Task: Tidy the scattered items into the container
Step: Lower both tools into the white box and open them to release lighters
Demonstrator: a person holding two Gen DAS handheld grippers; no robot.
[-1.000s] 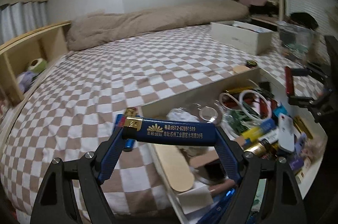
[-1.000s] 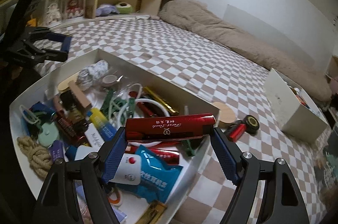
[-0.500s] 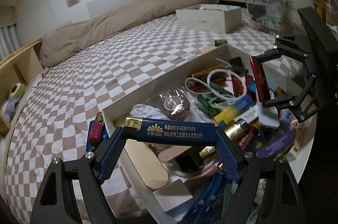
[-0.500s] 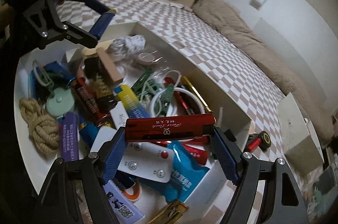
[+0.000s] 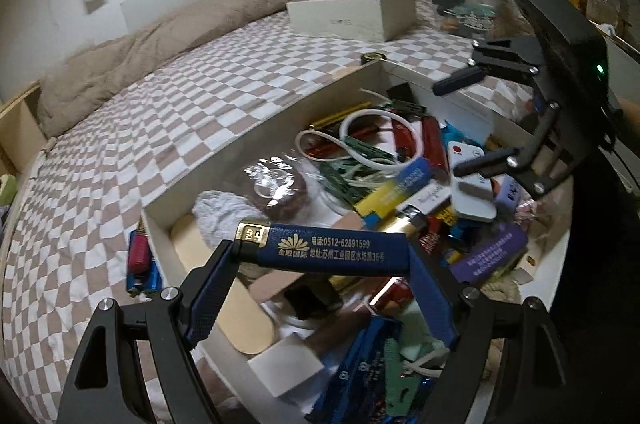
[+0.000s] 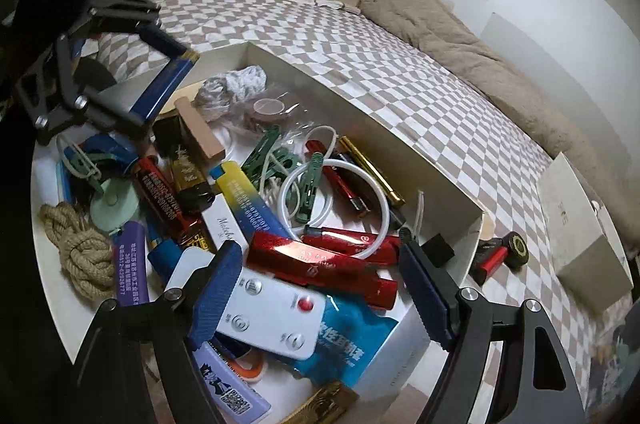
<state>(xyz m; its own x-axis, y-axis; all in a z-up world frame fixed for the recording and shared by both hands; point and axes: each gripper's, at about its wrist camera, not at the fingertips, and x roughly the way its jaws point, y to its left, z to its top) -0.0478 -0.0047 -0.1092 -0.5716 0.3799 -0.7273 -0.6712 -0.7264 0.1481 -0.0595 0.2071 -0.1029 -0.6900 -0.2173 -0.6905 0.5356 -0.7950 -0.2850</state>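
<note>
1. The left gripper pinches a blue lighter crosswise between its blue pads, the gold cap at the left pad, and hangs over the near end of the white container.
2. The right gripper has just been opening its jaws; a red lighter lies loose below and between them, on the pile in the container, with no pad pressing it.
3. Just beneath the right gripper sit a white remote and a blue packet.
4. Ahead of the right gripper, in the container, a white cable ring and green clips lie; left of it, a coil of rope.
5. Outside the container, left of the left gripper, a red and a blue lighter lie on the checked bedspread.
6. Right of the right gripper, beyond the container wall, a red item with a black cap lies on the bedspread.
</note>
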